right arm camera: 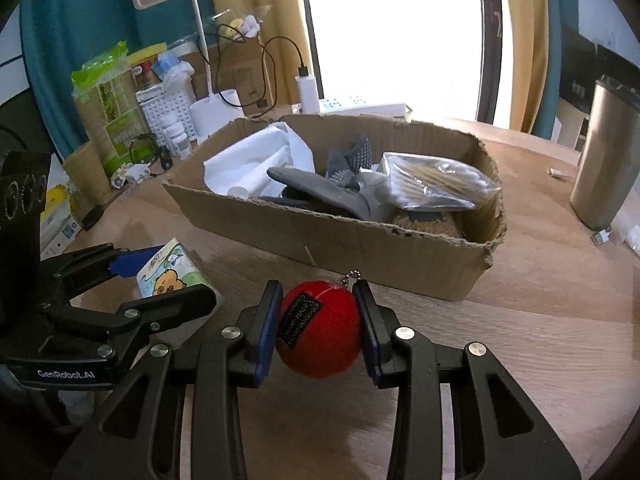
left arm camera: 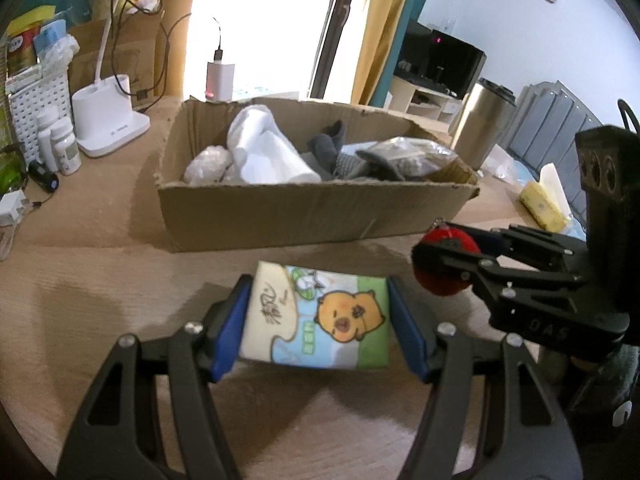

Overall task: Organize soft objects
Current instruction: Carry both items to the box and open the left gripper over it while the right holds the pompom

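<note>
Presently on wooden worktop (left arm camera: 100, 272):

- Left claw (left arm camera: 318, 316): blue pads pressed on both sides of tissue pack (left arm camera: 320, 320), cartoon bear print uppermost; pack clear of the worktop, just short of cardboard box (left arm camera: 304, 208).
- Right claw (right arm camera: 318, 320): narrow, clamped on red plush ball (right arm camera: 320, 328), black label facing camera, bead chain at top; ball also clear of the worktop, near the box's front wall.
- Both claws side by side, close but apart.
- Cardboard box: open-topped, torn rim; inside, white cloth (right arm camera: 256, 164) at left, grey socks (right arm camera: 332, 184) in middle, bag of cotton swabs (right arm camera: 436, 180) at right.
- Behind box: white desk lamp (left arm camera: 108, 120), small white bottles (left arm camera: 60, 140), white charger (left arm camera: 219, 80) with cable.
- Right of box: steel tumbler (right arm camera: 608, 152), upright.
</note>
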`<state>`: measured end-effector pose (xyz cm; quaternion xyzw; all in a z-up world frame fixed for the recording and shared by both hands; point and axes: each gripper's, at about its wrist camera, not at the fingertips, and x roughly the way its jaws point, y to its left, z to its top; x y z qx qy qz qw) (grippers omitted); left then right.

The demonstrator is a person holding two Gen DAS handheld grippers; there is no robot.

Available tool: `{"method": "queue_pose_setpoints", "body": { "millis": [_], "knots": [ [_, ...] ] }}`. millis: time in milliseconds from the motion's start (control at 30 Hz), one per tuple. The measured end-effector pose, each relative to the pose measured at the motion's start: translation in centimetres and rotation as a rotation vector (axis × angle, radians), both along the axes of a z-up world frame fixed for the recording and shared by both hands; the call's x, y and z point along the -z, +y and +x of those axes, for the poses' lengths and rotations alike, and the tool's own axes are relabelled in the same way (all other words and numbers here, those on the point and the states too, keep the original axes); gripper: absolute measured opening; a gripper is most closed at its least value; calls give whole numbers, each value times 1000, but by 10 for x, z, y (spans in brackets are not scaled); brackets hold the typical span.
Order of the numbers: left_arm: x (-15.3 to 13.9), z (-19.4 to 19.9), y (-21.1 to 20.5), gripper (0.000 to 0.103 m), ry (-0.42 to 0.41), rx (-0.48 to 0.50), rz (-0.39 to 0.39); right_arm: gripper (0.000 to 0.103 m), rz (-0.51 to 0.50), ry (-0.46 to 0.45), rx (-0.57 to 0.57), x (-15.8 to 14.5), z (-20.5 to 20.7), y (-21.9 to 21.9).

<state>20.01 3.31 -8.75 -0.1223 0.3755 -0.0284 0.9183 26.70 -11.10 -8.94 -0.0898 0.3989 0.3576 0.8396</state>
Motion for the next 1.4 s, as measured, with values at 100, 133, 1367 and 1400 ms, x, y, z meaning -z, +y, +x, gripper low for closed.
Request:
{"method": "queue_pose_setpoints", "body": {
  "millis": [100,133,1367,1400],
  "knots": [
    [-6,-4,-1,67,-17,-1,2,38,10,-14,7,-6,-3,-4],
    [-9,-5,-1,67,-27,-3,4,38,14,-20,12,-8,-4,-5],
    [-60,48,-27,67,-117,-21,116,38,113,-117,118,-44,41,-80],
    [-59,51,-27,67,-116,-24,119,38,115,-115,121,-44,43,-83]
  ]
}}
